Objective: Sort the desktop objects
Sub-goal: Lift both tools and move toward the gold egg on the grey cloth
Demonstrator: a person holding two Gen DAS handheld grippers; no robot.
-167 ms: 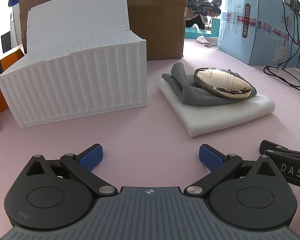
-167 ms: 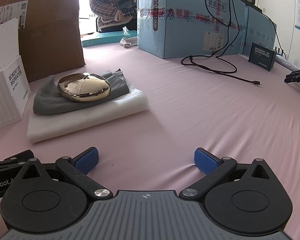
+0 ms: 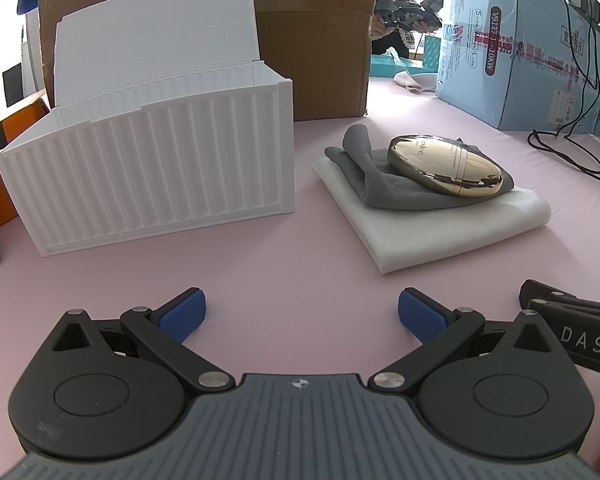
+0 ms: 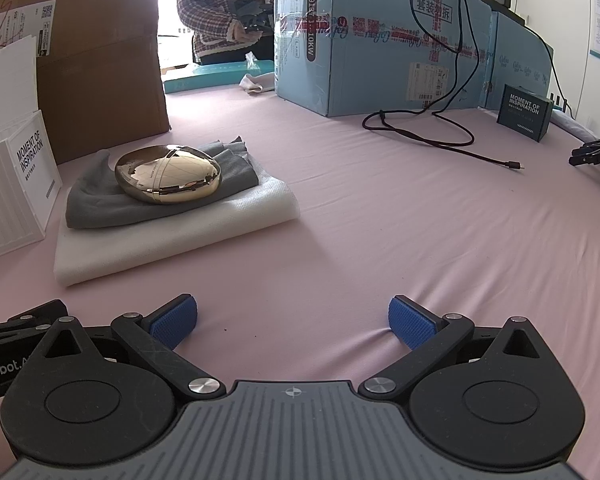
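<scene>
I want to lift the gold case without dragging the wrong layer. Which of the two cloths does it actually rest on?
The gold case rests on the crumpled grey cloth. The folded white cloth is the bottom layer, flat on the pink table cover, under the grey one.

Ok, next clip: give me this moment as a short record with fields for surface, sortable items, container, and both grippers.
surface: pink tablecloth
item 1: gold oval case, lying on a grey cloth
item 2: folded white pad under the grey cloth
container: white ribbed box, lid up, left of the pad
left gripper: jaws open, empty, low over the tablecloth
right gripper: jaws open, empty, low over the tablecloth
background: brown cardboard box, blue carton, black cable, a person standing behind the table
</scene>
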